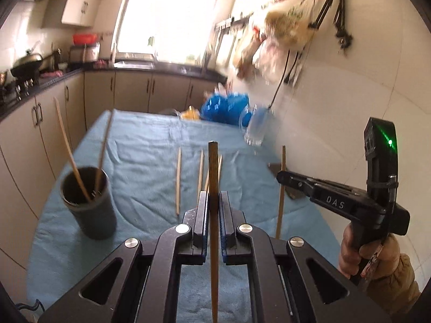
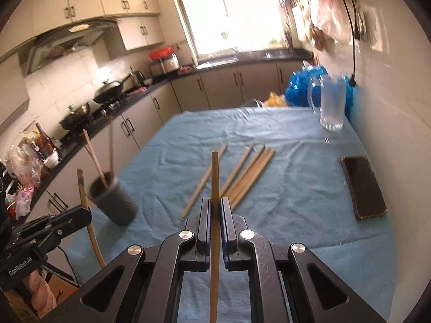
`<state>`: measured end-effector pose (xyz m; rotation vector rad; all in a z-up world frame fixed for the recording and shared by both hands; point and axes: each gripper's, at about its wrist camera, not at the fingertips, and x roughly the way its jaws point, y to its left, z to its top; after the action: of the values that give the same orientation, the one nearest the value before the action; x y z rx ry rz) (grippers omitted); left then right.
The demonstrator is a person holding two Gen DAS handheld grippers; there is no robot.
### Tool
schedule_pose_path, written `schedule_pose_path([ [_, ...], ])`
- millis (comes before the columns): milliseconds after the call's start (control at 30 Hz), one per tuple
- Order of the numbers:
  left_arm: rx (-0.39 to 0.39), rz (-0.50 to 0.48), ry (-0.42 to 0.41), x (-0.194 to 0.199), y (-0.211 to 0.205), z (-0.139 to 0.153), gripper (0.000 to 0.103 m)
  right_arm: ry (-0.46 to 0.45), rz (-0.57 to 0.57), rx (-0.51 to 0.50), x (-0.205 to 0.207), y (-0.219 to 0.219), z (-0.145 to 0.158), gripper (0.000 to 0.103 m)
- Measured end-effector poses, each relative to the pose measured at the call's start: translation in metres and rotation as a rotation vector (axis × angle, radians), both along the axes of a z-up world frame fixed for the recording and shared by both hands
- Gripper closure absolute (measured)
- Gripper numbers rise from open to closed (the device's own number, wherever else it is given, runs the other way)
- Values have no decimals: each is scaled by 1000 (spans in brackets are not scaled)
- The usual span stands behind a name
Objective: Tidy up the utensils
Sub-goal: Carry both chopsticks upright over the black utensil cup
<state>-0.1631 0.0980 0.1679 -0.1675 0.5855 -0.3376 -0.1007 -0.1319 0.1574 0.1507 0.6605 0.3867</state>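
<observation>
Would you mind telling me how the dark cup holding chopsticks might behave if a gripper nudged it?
The dark cup is tall and narrow, so it would probably tip rather than slide. The two chopsticks leaning out well above its rim likely raise its balance point. The blue towel beneath looks soft and wrinkled, so its footing may be unsteady.

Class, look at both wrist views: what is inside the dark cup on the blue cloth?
Two chopsticks stand in the dark cup, leaning against its rim with their upper ends sticking out. Their lower ends and the cup's bottom are hidden by its wall, so anything smaller inside cannot be seen.
</observation>
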Motion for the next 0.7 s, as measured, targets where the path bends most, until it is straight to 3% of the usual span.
schedule_pose_path([
  [300,-43,71,-131,-20,35,42,96,-118,47,33,-8,28,43,96],
  [700,-82,342,-241,14,128,90,96,-250,161,98,18,110,111,96],
])
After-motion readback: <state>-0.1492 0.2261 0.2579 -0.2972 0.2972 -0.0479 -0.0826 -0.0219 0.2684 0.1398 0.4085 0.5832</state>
